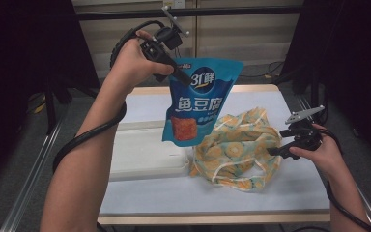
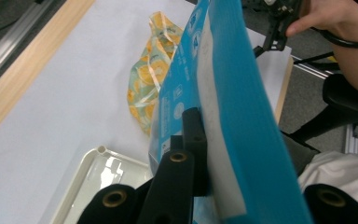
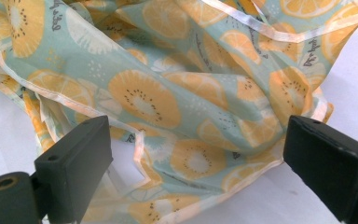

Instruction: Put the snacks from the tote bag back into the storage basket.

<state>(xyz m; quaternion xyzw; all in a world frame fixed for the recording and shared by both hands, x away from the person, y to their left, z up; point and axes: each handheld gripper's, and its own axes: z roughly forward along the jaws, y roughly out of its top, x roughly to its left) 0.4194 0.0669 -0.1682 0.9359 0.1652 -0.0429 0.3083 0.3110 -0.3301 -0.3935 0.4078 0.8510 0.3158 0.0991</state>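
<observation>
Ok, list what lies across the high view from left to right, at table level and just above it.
White tray → blue snack bag hanging from the left gripper → orange-print fabric bag → right gripper, jaws open at the fabric bag's right side.

The high view is evenly lit from above, with the white worktop (image 1: 280,111) bright at centre and the upper left and right corners falling into near black. Shadows under things are soft and faint. The picture is slightly soft and grainy throughout. In the left gripper view, the blue snack pouch (image 2: 233,116) close to the lens is blurred and a pale glare streak runs down it. The right gripper view is bright, the fabric bag (image 3: 177,88) fairly sharp, the black jaws at the bottom edge softer.
</observation>
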